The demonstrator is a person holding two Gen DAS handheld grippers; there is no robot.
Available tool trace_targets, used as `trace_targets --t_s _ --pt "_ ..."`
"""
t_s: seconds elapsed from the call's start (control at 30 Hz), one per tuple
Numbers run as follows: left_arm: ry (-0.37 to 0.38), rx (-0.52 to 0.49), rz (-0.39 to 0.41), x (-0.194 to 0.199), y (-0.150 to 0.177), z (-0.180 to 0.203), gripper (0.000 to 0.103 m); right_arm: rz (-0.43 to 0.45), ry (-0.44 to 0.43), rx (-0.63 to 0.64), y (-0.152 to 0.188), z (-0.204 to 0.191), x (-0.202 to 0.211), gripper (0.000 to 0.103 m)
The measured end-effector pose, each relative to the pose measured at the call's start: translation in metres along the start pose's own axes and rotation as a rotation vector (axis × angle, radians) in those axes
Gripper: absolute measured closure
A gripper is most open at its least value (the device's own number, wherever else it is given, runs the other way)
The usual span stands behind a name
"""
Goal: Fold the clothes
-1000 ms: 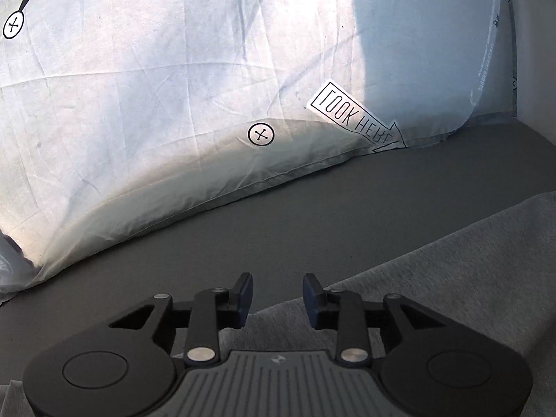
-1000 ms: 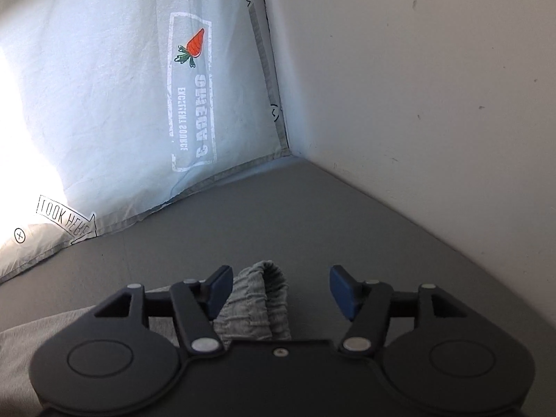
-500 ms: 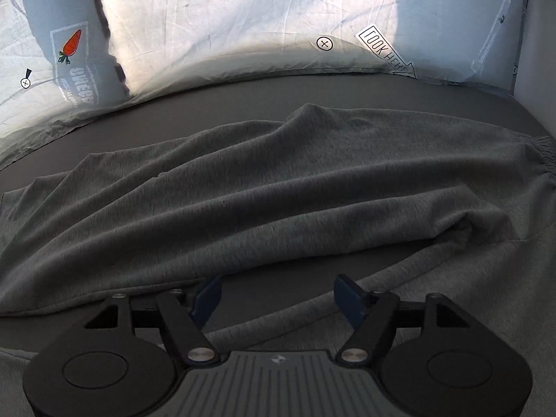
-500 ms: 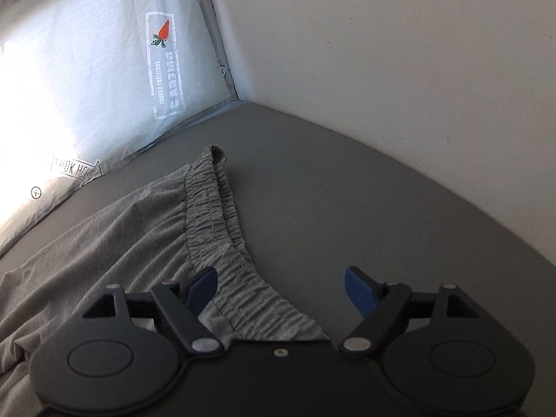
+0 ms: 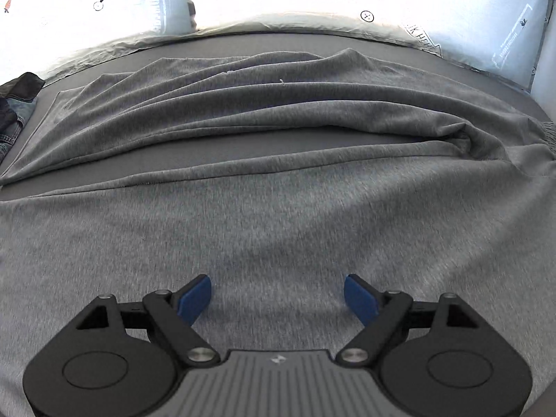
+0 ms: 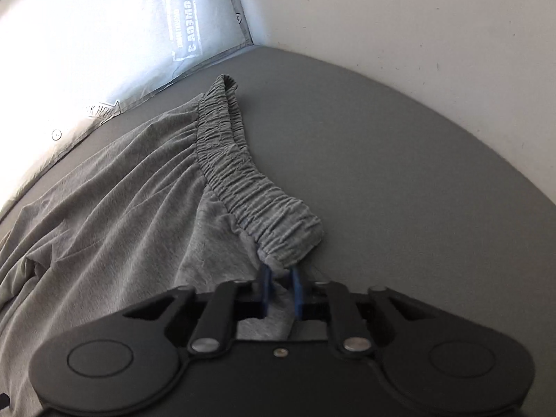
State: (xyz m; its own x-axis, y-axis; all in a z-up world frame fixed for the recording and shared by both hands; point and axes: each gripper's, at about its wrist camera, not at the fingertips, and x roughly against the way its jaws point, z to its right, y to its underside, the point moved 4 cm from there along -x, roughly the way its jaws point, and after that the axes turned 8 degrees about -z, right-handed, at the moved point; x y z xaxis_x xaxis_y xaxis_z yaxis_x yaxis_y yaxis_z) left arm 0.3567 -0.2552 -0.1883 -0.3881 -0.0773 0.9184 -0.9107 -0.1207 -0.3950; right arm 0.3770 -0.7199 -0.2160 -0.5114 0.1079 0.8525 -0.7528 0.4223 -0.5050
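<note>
- Grey bed [image 6: 382,132]: flanked by printed white pillows [image 5: 486,10] and a pale wall [image 6: 399,17].
- Grey trousers [image 5: 278,208]: spread across the bed, legs creased; now filling the left view, where earlier mostly pillow showed.
- Left tool [image 5: 277,299]: jaws opening, wider than a second ago, nothing gripped, hovering over the cloth.
- Right tool [image 6: 279,286]: previously wide, now clamped on the elastic waistband [image 6: 243,187] end.
</note>
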Motion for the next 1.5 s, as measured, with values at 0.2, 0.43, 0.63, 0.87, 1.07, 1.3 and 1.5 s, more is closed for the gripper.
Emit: trace_targets --t_s 0.2,0.43,0.63,0.87,1.07,1.3,1.5 --pt "0.020 -0.030 -0.004 0.011 0.030 0.008 0.014 0.040 0.243 0.095 0.006 0.026 0.018 0.103" --pt "0.039 -0.036 -0.025 0.020 0.047 0.000 0.013 0.021 0.285 -0.038 0.015 0.078 0.029 0.100" --pt "0.048 -0.002 -0.023 0.029 0.051 -0.036 0.013 0.047 0.157 0.048 0.036 0.025 0.039 0.088" --pt "0.000 0.112 0.016 0.035 0.037 -0.130 0.013 0.049 0.073 0.135 0.063 -0.082 0.043 0.079" --pt "-0.035 0.256 0.058 0.020 0.030 -0.226 0.013 0.009 0.013 0.217 0.093 -0.180 0.041 0.074" --pt "-0.078 0.339 0.126 -0.005 -0.012 -0.325 0.013 0.024 -0.042 0.240 0.122 -0.266 0.030 0.058" --pt "-0.061 0.308 0.188 -0.041 -0.087 -0.389 0.013 0.081 0.002 0.181 0.127 -0.307 0.015 0.011"
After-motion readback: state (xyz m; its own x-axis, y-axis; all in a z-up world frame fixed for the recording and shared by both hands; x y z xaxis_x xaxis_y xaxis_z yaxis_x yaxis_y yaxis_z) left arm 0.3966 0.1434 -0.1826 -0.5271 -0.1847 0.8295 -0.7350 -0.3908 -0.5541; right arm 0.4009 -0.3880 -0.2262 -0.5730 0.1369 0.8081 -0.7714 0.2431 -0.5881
